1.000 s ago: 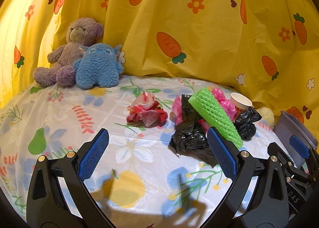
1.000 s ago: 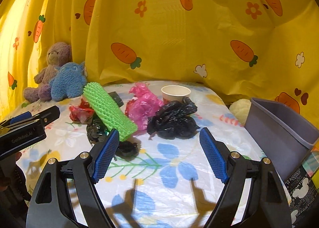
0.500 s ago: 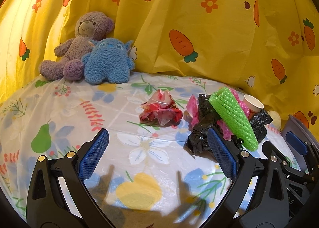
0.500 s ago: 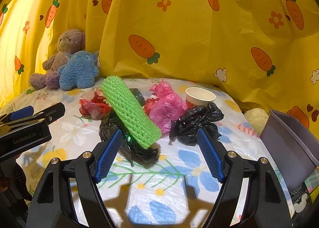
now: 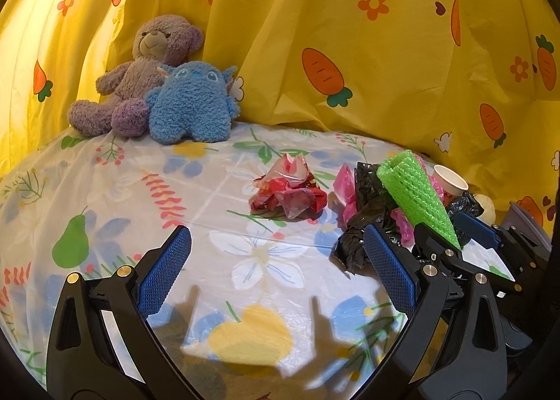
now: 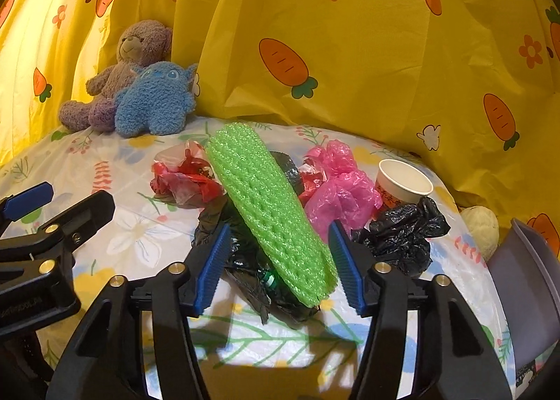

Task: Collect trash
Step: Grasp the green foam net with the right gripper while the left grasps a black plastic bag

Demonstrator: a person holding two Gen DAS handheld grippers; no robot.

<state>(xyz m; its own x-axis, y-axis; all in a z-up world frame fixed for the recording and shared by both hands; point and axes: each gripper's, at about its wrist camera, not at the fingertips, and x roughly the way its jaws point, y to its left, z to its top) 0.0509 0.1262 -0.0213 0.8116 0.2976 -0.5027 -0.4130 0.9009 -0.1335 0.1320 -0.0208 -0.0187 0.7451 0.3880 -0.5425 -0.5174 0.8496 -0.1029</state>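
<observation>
Yellow carrot-print curtain behind, floral plastic-covered surface below, purple bear and blue plush parked at the back left. Grey bin at right edge, wall and rim only. Trash heaped mid-surface: green foam net sleeve slanting over a black bag, pink bag beside, second black bag near the paper cup, red crumpled wrapper a little apart to the left. Right gripper with jaws closing around the near end of the sleeve, pads not yet pressing, gaps on both sides. Left gripper jaws wide, nothing between, hovering over bare surface near the wrapper. Risks, judged: soft springy sleeve could squash and slip out; lower jaw could snag the black bag underneath and drag it along; a sweep toward the bin could knock the cup. Right view alone shows bin interior edge, cup mouth, sleeve's full length; left view alone shows clear space around the wrapper and right gripper from the side.
</observation>
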